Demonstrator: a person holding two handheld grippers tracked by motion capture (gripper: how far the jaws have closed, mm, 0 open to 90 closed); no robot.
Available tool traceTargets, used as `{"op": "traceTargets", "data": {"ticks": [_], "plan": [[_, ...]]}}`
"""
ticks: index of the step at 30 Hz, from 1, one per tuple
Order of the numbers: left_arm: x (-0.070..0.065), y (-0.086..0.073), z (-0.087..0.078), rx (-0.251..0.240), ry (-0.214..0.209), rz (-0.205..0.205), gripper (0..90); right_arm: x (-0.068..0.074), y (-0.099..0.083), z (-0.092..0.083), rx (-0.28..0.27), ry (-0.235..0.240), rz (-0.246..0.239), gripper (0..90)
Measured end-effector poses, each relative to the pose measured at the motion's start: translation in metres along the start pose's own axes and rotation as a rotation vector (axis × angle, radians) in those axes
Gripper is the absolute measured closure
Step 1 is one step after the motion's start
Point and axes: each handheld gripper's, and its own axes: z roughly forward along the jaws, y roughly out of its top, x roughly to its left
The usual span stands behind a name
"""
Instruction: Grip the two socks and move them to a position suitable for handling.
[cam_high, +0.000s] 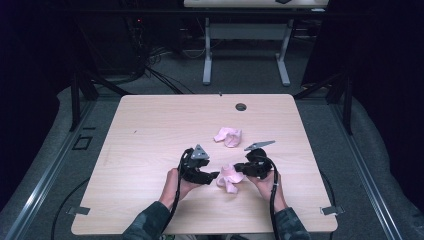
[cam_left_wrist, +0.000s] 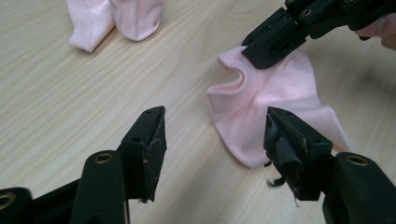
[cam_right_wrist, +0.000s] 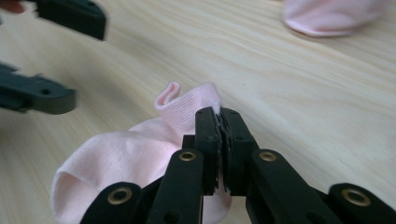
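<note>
Pink sock (cam_high: 229, 176) lies on the light wooden surface (cam_high: 150, 130) near the person's edge, between the two grippers, and it is the one being handled. The right gripper (cam_high: 239, 177) has its fingers (cam_right_wrist: 219, 140) pressed together on the ribbed cuff of this sock; in the right gripper view the cuff folds up into a small loop just beyond the closed tips, while the rest of the sock bulges out to the lower left beneath the gripper's arms. In the left gripper view the same sock (cam_left_wrist: 275, 112) lies flat on the wood with its cuff opening curled toward the upper left, and the right gripper (cam_left_wrist: 268, 46) comes in from the upper right and bites its top edge. The left gripper (cam_high: 216, 175) has its fingers (cam_left_wrist: 149, 149) set well apart, holding nothing; the sock's lower corner lies just ahead of the far finger, though whether it touches cannot be told. A second pink sock (cam_high: 228, 136) sits crumpled farther out on the surface, well apart from the first, and it appears at the upper left of the left gripper view (cam_left_wrist: 114, 21) and the upper right of the right gripper view (cam_right_wrist: 327, 16). Both forearms, in dark patterned sleeves (cam_high: 150, 222), come in from the near edge, and a black cable (cam_high: 272, 200) trails back from the right gripper along the wrist.
</note>
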Motion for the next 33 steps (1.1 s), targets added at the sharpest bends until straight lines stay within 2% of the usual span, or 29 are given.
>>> {"op": "traceTargets", "data": {"ticks": [2, 4, 6, 9, 12, 17, 21, 22, 24, 28, 29, 30, 31, 33], "plan": [[-0.006, -0.002, -0.001, -0.003, -0.005, -0.021, 36.5, -0.001, -0.004, -0.004, -0.013, -0.037, 0.036, 86.4], [-0.018, -0.005, 0.001, 0.009, -0.011, -0.03, 35.9, -0.002, -0.009, -0.007, -0.02, -0.076, 0.06, 86.3], [-0.03, -0.008, 0.006, 0.024, -0.044, -0.037, 34.7, -0.003, -0.014, -0.008, -0.027, -0.115, 0.08, 86.3], [-0.05, -0.011, 0.018, 0.059, -0.05, -0.014, 33.9, -0.004, -0.019, -0.008, -0.031, -0.126, 0.106, 86.3], [-0.063, -0.013, 0.03, 0.075, -0.02, 0.006, 34.5, -0.004, -0.022, -0.012, -0.045, -0.139, 0.116, 86.3], [-0.072, -0.012, 0.04, 0.065, 0.0, 0.038, 42.2, -0.003, -0.025, -0.015, -0.049, -0.15, 0.115, 86.3], [-0.073, -0.01, 0.046, 0.074, 0.004, 0.066, 66.7, -0.002, -0.026, -0.017, -0.052, -0.146, 0.109, 86.4], [-0.073, -0.009, 0.047, 0.077, 0.016, 0.075, 76.2, -0.001, -0.027, -0.017, -0.056, -0.148, 0.102, 86.4], [-0.07, -0.009, 0.046, 0.074, 0.029, 0.089, 85.5, -0.001, -0.027, -0.019, -0.06, -0.145, 0.098, 86.4], [-0.066, -0.008, 0.036, 0.078, 0.104, 0.141, 87.2, 0.0, -0.029, -0.026, -0.078, -0.152, 0.087, 86.5], [-0.064, -0.008, 0.031, 0.088, 0.149, 0.176, 87.3, 0.0, -0.029, -0.028, -0.085, -0.154, 0.09, 86.5], [-0.062, -0.008, 0.027, 0.095, 0.166, 0.195, 87.3, 0.0, -0.03, -0.03, -0.095, -0.158, 0.084, 86.5], [-0.06, -0.009, 0.021, 0.102, 0.211, 0.228, 87.3, 0.0, -0.031, -0.031, -0.097, -0.159, 0.081, 86.5], [-0.059, -0.012, 0.015, 0.115, 0.224, 0.249, 87.2, 0.001, -0.034, -0.032, -0.098, -0.179, 0.075, 86.3]]}}
